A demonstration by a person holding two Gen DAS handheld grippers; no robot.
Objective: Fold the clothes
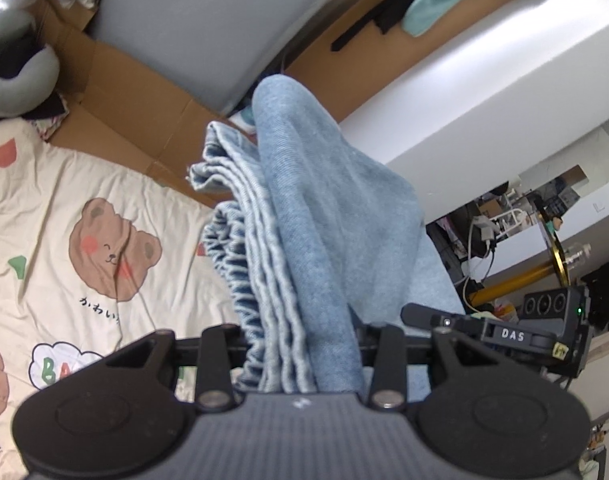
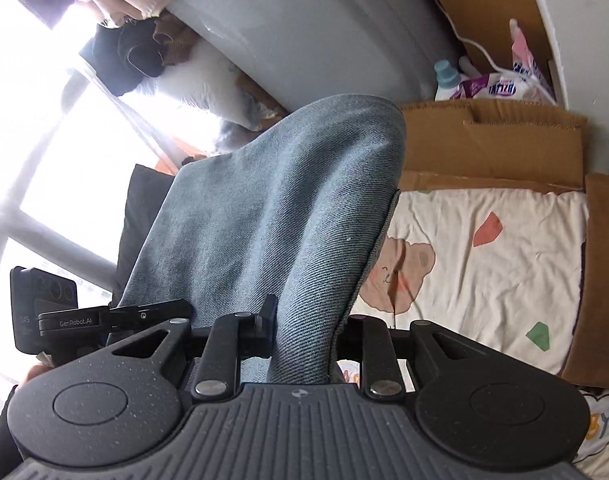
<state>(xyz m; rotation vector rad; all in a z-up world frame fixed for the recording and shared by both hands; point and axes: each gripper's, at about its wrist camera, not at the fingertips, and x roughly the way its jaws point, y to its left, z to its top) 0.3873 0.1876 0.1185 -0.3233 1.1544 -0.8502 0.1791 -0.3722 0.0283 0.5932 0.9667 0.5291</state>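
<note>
Both hand-held grippers (image 1: pixel 300 344) (image 2: pixel 304 340) clamped on denim garment (image 1: pixel 304 220), bear-print sheet (image 1: pixel 84 208), cardboard (image 2: pixel 492 148)

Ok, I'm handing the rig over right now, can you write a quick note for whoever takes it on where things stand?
Left gripper: shut on a bunched edge of the blue denim garment, where its gathered, ruffled band shows.
Right gripper: shut on a smoother part of the same denim garment.
Where things are: the garment hangs from both grippers, above the bed sheet with the bear print. Cardboard lines the far edge of the bed.
Done: garment picked up with both hands.
Left: no fold is visible yet. Probably lay it flat on the sheet, fold it, then see to other clothes.
</note>
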